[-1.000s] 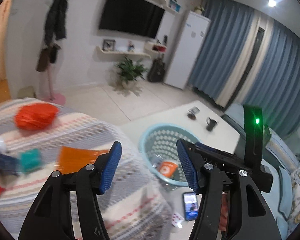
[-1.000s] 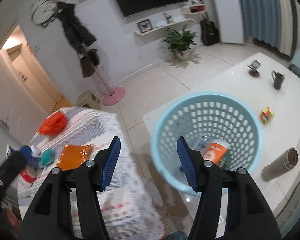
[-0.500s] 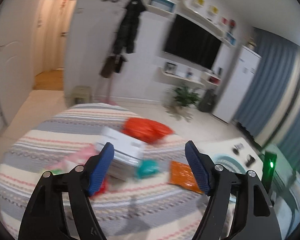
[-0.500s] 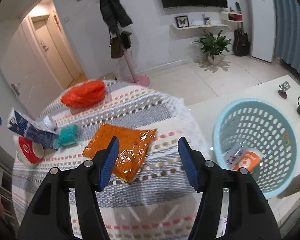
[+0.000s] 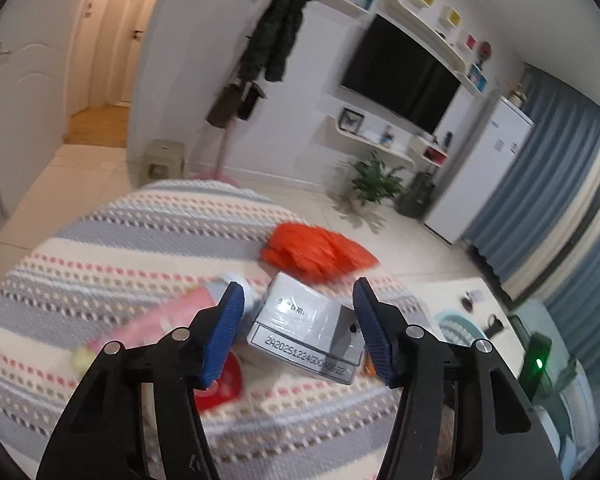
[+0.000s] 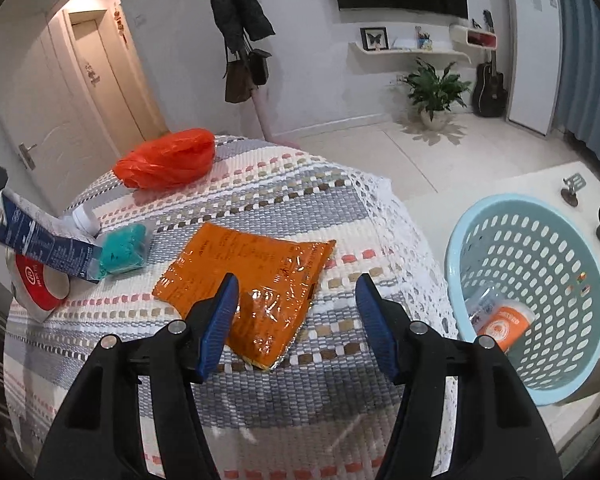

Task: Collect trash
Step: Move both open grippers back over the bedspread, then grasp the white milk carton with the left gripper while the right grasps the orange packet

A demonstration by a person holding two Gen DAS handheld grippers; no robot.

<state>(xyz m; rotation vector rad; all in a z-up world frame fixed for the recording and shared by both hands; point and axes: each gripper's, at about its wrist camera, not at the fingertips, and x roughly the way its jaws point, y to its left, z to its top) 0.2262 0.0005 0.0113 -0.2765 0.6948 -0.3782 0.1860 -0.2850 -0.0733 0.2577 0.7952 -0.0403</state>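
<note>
Striped cloth [image 6: 260, 184] now fills both views; left gripper [image 5: 298, 330], jaws just narrowed, frames a carton [image 5: 304, 336] untouched; right gripper [image 6: 296, 324] hangs open, empty, over an orange packet [image 6: 244, 272], basket [image 6: 460, 248] now rightward.

orange foil packet [image 6: 247, 276] | flat on striped cloth [image 6: 300, 184] | crinkled

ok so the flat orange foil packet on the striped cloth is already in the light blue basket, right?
No. In the right wrist view the flat orange foil packet lies on the striped cloth, outside the light blue basket; it is not in yet.
</note>
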